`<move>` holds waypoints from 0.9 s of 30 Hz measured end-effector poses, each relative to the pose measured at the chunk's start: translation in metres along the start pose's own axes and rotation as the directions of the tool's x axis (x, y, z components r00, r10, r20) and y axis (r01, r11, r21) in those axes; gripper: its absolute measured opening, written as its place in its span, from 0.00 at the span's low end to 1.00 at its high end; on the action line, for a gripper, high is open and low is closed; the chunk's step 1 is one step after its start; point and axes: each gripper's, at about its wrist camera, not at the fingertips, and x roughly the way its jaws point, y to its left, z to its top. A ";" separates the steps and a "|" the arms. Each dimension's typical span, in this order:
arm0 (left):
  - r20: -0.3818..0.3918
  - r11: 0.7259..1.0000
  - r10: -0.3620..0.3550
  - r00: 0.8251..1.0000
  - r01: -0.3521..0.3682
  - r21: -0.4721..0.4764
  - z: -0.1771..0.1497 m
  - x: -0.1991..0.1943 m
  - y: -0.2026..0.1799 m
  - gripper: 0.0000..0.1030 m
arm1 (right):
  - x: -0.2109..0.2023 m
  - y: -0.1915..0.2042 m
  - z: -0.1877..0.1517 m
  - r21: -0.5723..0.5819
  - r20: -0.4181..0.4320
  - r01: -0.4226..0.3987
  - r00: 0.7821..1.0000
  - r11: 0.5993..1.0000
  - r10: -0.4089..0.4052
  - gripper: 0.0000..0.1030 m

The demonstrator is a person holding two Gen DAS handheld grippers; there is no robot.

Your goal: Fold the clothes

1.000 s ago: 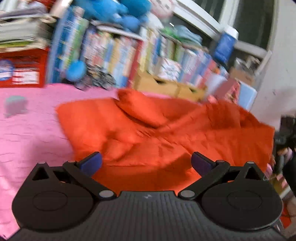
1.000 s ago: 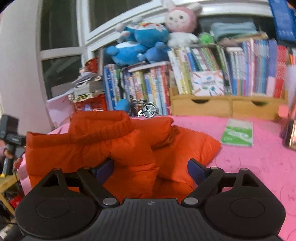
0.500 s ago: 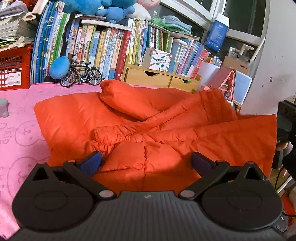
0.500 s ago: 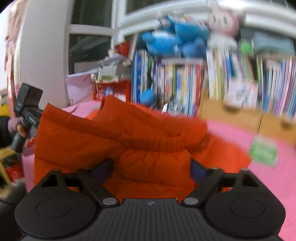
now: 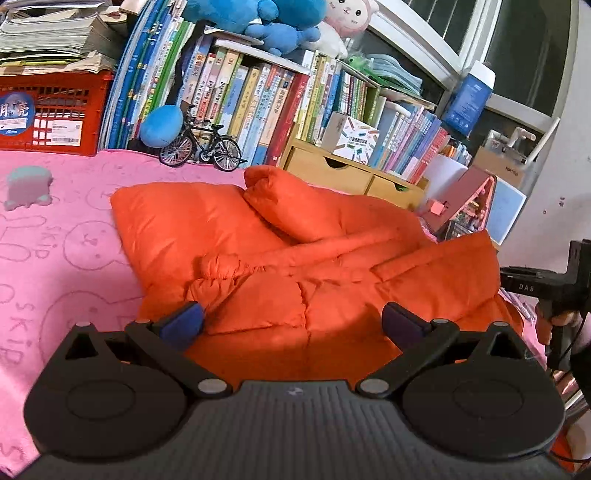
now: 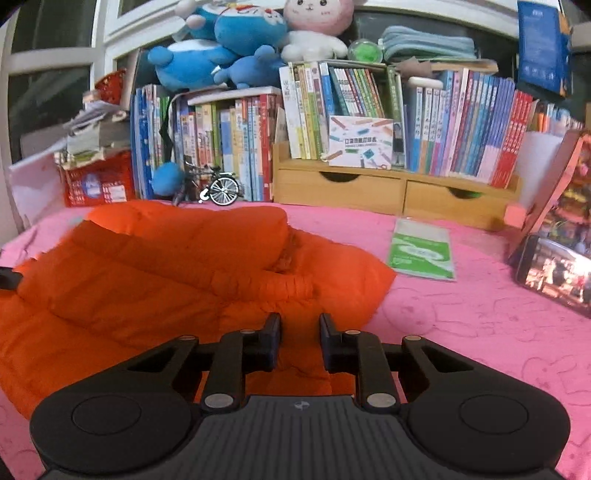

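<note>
One orange puffer jacket (image 6: 177, 273) on one pink bedspread (image 6: 480, 325); one model bicycle (image 5: 201, 146); one red plastic crate (image 5: 51, 114); two wooden drawers (image 6: 399, 192). One green-and-white packet (image 6: 421, 253), one phone (image 6: 554, 271), one pink bunny plush (image 6: 317, 22); blue plushies piled, can't count.

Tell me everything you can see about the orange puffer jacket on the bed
The orange jacket is a puffy, quilted garment in a smooth, slightly shiny fabric. It lies bunched and partly folded on the pink sheet, one sleeve with a gathered elastic cuff laid across the body. The right gripper has narrowed its jaws around a fold at the near edge; whether it pinches the fabric is unclear. The left gripper is wide open above it.
</note>
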 end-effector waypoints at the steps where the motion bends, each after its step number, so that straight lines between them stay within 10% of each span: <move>1: 0.000 1.000 -0.007 1.000 0.007 0.000 -0.002 0.001 0.000 1.00 | 0.000 0.000 -0.001 -0.004 0.004 -0.009 1.000 1.000 0.009 0.25; 6: 0.026 0.997 -0.048 0.999 0.049 -0.060 -0.011 0.009 0.007 1.00 | 0.003 -0.028 -0.001 0.127 0.080 -0.274 0.961 0.953 0.265 0.68; 11: 0.038 0.981 -0.060 0.997 0.066 -0.183 -0.012 0.007 0.014 1.00 | 0.018 -0.036 -0.010 0.127 0.042 -0.311 0.950 0.942 0.308 0.78; 17: 0.001 0.971 0.020 1.000 -0.019 -0.239 -0.017 -0.002 -0.007 0.97 | 0.012 -0.006 -0.025 -0.002 -0.045 -0.324 0.945 0.946 0.324 0.38; 22: 0.022 0.946 0.067 0.998 -0.056 -0.320 0.002 -0.020 -0.011 0.22 | -0.028 0.003 -0.008 -0.038 0.060 -0.268 0.961 0.963 0.270 0.18; 27: 0.190 0.969 0.106 0.976 -0.058 -0.242 0.054 -0.034 -0.026 0.17 | -0.066 0.003 0.038 -0.094 0.244 -0.222 0.940 0.971 0.238 0.16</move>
